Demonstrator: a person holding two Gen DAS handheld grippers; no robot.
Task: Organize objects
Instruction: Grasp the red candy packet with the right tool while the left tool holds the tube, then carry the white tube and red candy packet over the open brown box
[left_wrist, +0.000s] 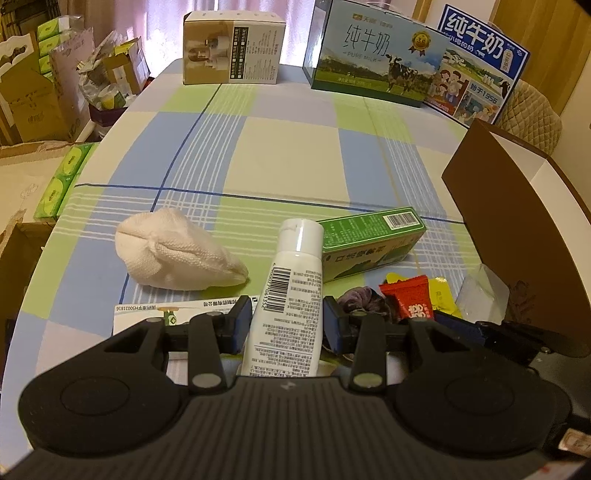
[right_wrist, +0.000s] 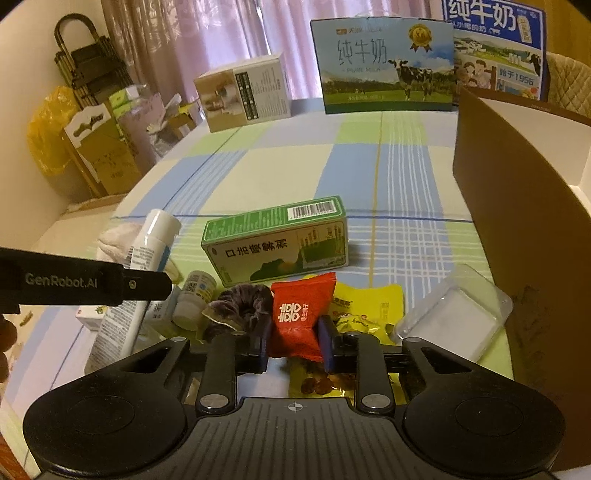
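Grabbing is where this is at right now, both hands loaded at once. The left gripper (left_wrist: 288, 325) is clamping its jaws on the white tube (left_wrist: 291, 295), which is sticking up just left of the green box (right_wrist: 277, 242). The right gripper (right_wrist: 293, 341) is pinching its jaws together on the red candy packet (right_wrist: 301, 314), sitting right in front of that same green box.

My guess is the next move is lifting both items and carrying them over to the brown box (right_wrist: 517, 192), which is standing open well to the right of the green box. That calls for a clean lift so the packet isn't dragging the yellow wrapper (right_wrist: 373, 304) lying right beside it, or the purple scrunchie (right_wrist: 240, 304) on its other side.

Counting what's lying around the green box:
- 1 white tube
- 1 red candy packet
- 1 yellow wrapper
- 1 purple scrunchie
- 1 small white bottle (right_wrist: 194, 299), left of the scrunchie
- 1 clear plastic case (right_wrist: 454, 321), off to the right near the brown box
- 1 white cloth (left_wrist: 173, 251), further left
- 2 milk cartons (right_wrist: 384, 62) standing far behind it
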